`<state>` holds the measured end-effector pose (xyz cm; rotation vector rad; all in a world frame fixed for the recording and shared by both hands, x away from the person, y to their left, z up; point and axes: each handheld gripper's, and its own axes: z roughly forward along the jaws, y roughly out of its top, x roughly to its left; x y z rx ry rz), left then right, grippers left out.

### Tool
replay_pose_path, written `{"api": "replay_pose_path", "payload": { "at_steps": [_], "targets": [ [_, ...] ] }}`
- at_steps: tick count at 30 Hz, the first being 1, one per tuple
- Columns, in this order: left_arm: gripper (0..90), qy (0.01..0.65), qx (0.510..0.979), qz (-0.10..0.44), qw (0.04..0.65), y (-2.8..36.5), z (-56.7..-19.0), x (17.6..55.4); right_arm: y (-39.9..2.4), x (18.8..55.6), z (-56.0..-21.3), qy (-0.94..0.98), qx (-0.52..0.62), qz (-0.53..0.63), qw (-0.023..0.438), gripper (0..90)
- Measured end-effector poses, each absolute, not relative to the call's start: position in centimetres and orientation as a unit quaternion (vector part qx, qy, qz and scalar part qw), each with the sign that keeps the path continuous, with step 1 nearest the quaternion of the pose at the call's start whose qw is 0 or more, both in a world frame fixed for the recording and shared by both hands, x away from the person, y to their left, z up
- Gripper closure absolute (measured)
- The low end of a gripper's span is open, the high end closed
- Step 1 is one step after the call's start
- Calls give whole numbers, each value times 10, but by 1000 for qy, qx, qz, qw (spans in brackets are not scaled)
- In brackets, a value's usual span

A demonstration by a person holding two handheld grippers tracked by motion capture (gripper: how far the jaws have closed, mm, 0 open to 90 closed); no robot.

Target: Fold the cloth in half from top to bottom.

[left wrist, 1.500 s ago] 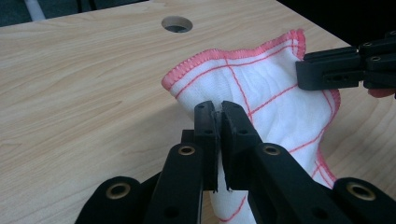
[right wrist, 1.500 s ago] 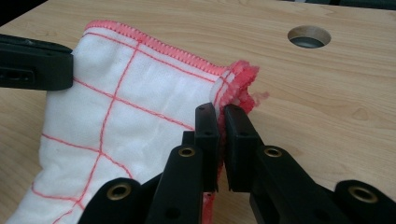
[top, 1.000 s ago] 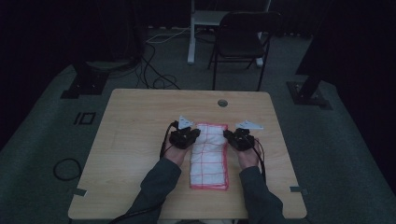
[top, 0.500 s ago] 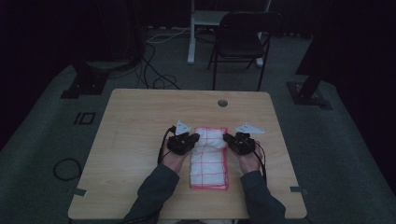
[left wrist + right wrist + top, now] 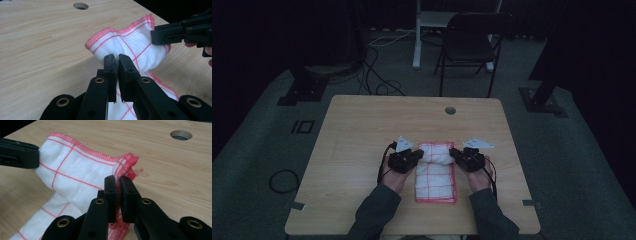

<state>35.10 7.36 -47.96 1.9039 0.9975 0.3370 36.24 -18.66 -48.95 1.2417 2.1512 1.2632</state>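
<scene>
High view: one wooden table (image 5: 362,150) with one round cable hole (image 5: 450,110) near its far edge. One white cloth (image 5: 435,175) with red grid lines and red hem lies at the table's near middle, its far end lifted and bunched. Two tongs: left tongs (image 5: 418,156) at the cloth's far left corner, right tongs (image 5: 454,154) at its far right corner. Two hands and two dark sleeves come in from the bottom. One black chair (image 5: 472,45) beyond the table, cables on the floor. No readable writing.

Left gripper view: the left tongs (image 5: 116,58) are closed on the cloth (image 5: 130,46), pinching a fold of the raised edge between the pads. The right tongs (image 5: 153,37) come in from the right, clamped on the cloth's other corner. One cable hole (image 5: 80,5) at top. No labels legible.

Right gripper view: the right tongs (image 5: 117,181) are closed on the cloth's (image 5: 75,172) red-hemmed corner, raised off the table (image 5: 162,170). The left tongs (image 5: 37,155) grip the cloth at the left edge. One cable hole (image 5: 181,135) at upper right. The rest of the cloth trails down flat toward the lower left. No brands or text visible.
</scene>
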Motion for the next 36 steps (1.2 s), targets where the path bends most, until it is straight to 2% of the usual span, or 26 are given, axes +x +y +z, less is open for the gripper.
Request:
{"api": "replay_pose_path", "payload": {
  "at_steps": [36],
  "targets": [
    [846, 395, 807, 109, 426, 77, -524, 309, -191, 315, -524, 785, 430, 424, 142, 828]
  ]
}}
